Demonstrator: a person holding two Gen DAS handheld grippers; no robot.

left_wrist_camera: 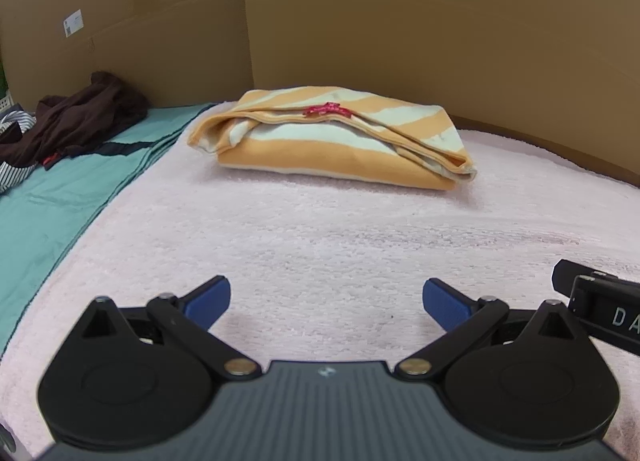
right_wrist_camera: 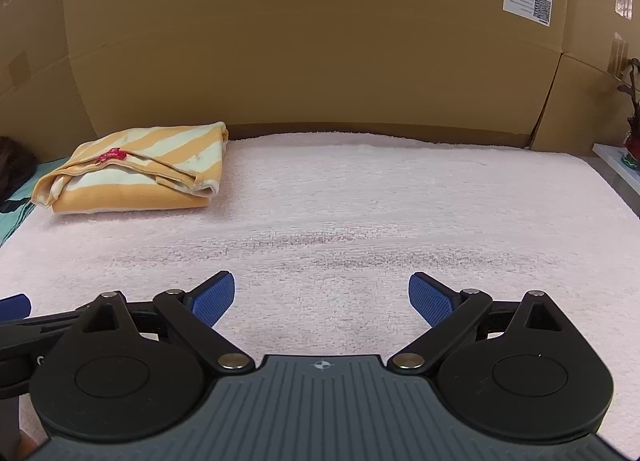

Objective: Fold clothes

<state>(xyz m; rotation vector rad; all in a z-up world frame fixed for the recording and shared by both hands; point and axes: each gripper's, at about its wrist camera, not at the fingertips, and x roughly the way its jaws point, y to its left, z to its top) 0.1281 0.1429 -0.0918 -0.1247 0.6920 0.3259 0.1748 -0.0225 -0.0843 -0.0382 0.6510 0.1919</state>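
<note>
A folded orange-and-white striped garment (left_wrist_camera: 336, 137) with a small red patch lies at the far side of the pink towel (left_wrist_camera: 320, 245); the right wrist view shows the garment (right_wrist_camera: 136, 173) at the far left. My left gripper (left_wrist_camera: 326, 301) hovers open over bare towel, well short of the garment, nothing between its blue pads. My right gripper (right_wrist_camera: 322, 297) is also open and empty above the pink towel (right_wrist_camera: 400, 213), to the right of the garment. Part of the right gripper's body (left_wrist_camera: 600, 309) shows at the left view's right edge.
A heap of dark brown and striped clothes (left_wrist_camera: 68, 121) lies on a teal cloth (left_wrist_camera: 60, 205) at the left. Cardboard walls (right_wrist_camera: 312, 41) enclose the back and sides. Small red objects sit on a shelf (right_wrist_camera: 632, 141) at the far right.
</note>
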